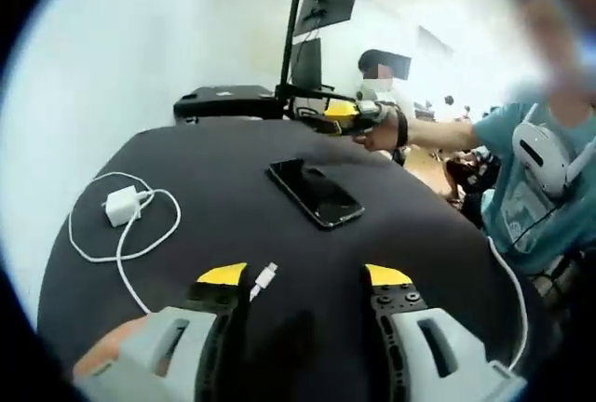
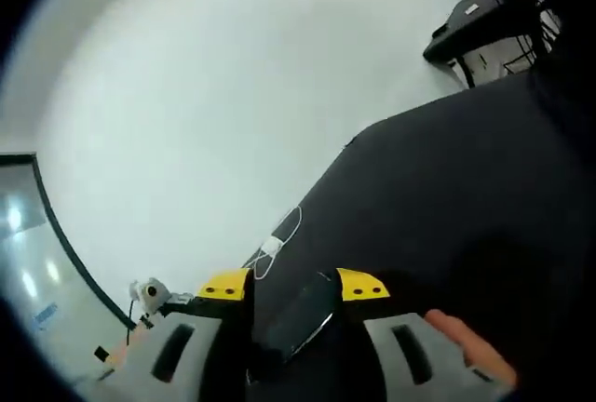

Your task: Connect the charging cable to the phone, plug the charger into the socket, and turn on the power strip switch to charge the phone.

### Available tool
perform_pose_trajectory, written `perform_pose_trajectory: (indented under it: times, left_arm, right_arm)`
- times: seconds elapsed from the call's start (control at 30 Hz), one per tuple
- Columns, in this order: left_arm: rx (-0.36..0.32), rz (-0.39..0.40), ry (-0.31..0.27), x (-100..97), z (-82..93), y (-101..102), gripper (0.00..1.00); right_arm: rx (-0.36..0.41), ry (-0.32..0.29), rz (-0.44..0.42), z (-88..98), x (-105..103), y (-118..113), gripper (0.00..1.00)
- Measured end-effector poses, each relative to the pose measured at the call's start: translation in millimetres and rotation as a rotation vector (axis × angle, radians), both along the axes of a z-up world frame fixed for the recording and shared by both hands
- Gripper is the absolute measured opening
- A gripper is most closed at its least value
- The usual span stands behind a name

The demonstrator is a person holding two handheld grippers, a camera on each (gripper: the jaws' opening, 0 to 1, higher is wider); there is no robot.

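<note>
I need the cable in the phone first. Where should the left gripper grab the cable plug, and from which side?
Grip the white plug across its short hard body, just behind the metal tip, where the cable joins it. It lies flat on the dark table just ahead of the open left gripper, by its left jaw. Coming from above, shifted slightly left, probably works best, leaving the tip free for the phone.

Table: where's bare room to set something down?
Bare table lies behind the phone, toward the far edge, and right of it near the jaws. Crowded at left: charger inside its looped cable, whose plug lies by the left gripper.
</note>
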State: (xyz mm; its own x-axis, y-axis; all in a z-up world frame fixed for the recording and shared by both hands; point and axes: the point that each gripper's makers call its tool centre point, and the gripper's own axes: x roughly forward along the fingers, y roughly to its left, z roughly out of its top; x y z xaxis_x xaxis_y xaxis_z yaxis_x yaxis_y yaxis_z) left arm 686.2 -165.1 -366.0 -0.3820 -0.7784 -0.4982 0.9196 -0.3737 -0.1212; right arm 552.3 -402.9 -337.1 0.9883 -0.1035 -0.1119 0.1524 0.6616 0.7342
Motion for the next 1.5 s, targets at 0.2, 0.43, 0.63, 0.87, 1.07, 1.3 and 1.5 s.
perform_pose_trajectory:
  times: [0.2,0.43,0.63,0.87,1.07,1.3,1.5]
  left_arm:
    - [0.097,-0.105,-0.036,2.1,-20.2,-2.2,0.43]
    - [0.109,-0.110,-0.051,19.9,-31.4,-11.1,0.37]
    - [0.113,-0.129,-0.050,20.8,-38.8,-18.3,0.32]
    - [0.127,-0.141,-0.082,21.0,-44.0,-13.8,0.23]
    - [0.108,-0.120,-0.065,20.7,-37.4,-18.9,0.14]
    - [0.124,-0.134,-0.070,15.4,-38.5,-18.8,0.14]
    - [0.126,-0.131,-0.073,14.6,-39.3,-17.8,0.14]
  right_arm:
    - [0.124,-0.101,0.044,11.8,3.3,13.2,0.28]
    - [0.040,-0.131,0.094,17.7,9.9,25.2,0.27]
    - [-0.010,-0.126,0.104,11.0,13.4,22.3,0.27]
    - [-0.370,-0.146,0.281,16.7,9.9,41.5,0.40]
    - [-0.601,-0.131,0.503,16.1,-2.4,77.4,0.65]
    - [-0.733,-0.018,0.711,3.7,-26.0,91.6,0.73]
    - [-0.808,0.071,0.811,-1.7,-40.7,86.7,0.73]
